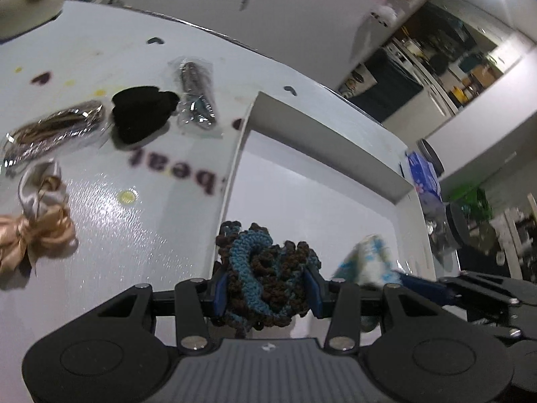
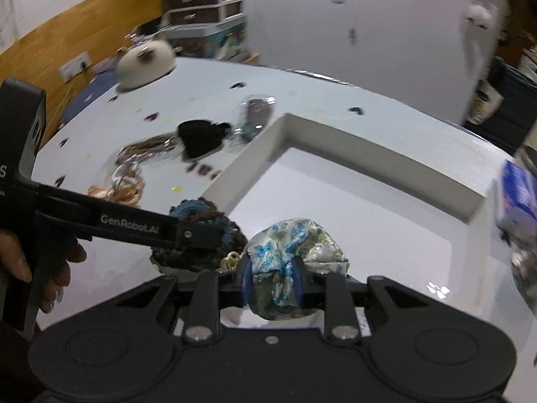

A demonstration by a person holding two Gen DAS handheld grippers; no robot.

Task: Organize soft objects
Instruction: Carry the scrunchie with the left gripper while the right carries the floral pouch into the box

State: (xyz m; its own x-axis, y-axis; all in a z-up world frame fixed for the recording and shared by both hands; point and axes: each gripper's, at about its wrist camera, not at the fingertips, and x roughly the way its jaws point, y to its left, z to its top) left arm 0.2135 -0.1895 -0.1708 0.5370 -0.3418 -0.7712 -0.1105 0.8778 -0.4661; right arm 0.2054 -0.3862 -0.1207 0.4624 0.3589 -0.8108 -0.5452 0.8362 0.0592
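Note:
My left gripper (image 1: pixel 266 285) is shut on a blue-and-brown crocheted scrunchie (image 1: pixel 265 268), squeezed between its blue pads above the near left edge of a white tray (image 1: pixel 322 134). In the right wrist view my right gripper (image 2: pixel 272 278) is shut on a shiny floral scrunchie (image 2: pixel 295 245) in blue, white and gold, over the near part of the tray (image 2: pixel 369 154). The left gripper (image 2: pixel 201 235) reaches in from the left with the crocheted scrunchie (image 2: pixel 201 213), close beside the floral one. The floral scrunchie (image 1: pixel 365 262) also shows to the right in the left wrist view.
On the white table left of the tray lie a black scrunchie (image 1: pixel 141 114), two clear packets of hair things (image 1: pixel 196 97), and satin bows (image 1: pixel 37 231). A white plush toy (image 2: pixel 144 60) sits at the far edge. A blue packet (image 2: pixel 517 194) lies right of the tray. A hand (image 2: pixel 50 268) holds the left gripper.

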